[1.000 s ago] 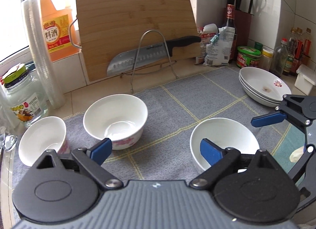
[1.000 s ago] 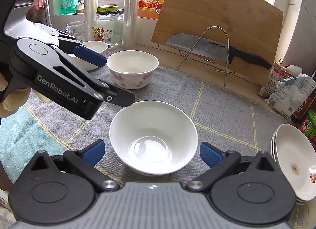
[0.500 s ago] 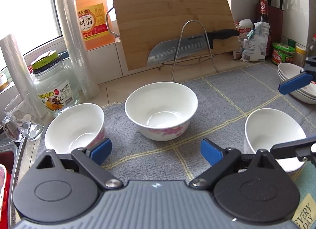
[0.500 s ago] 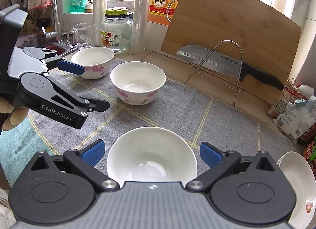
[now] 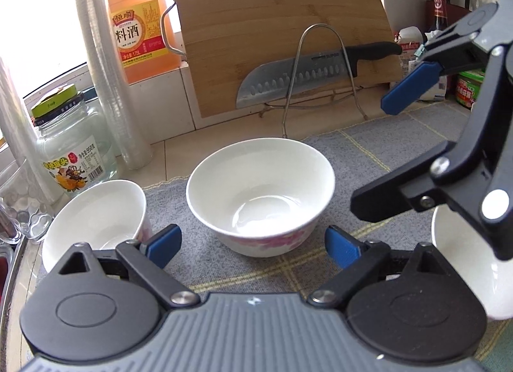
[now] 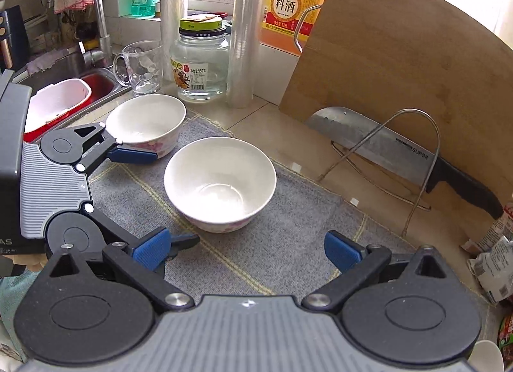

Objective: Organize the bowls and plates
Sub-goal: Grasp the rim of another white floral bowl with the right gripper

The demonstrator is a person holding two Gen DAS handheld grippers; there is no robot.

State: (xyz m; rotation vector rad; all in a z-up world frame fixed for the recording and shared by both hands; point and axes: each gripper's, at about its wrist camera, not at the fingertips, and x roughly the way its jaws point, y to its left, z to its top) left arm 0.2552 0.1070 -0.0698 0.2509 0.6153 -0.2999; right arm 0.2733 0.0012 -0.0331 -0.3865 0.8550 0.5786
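Observation:
Two white bowls with pink flowers stand on the grey mat (image 5: 368, 154). The middle bowl (image 5: 259, 195) (image 6: 221, 183) sits just ahead of both grippers. My left gripper (image 5: 253, 245) (image 6: 150, 199) is open and empty, level with the bowl's near side. The left bowl (image 5: 93, 221) (image 6: 147, 122) lies just outside its left finger. My right gripper (image 6: 247, 250) (image 5: 384, 147) is also open and empty, coming in from the right. Under it a third white bowl (image 5: 465, 260) shows in part; it is hidden in the right wrist view.
A wooden cutting board (image 5: 282, 29) leans on the back wall behind a wire rack holding a large knife (image 5: 304, 77). At the left stand an orange bottle (image 5: 138, 26), a glass jar (image 6: 200, 61), stacked plastic cups (image 5: 109, 83), a glass mug (image 6: 141, 67) and the sink (image 6: 64, 83). Packets (image 6: 493, 263) lie at the right.
Both grippers moved left. The left one also sank closer to the middle bowl. The plain bowl slid out of the right wrist view, and the stacked plates left both views.

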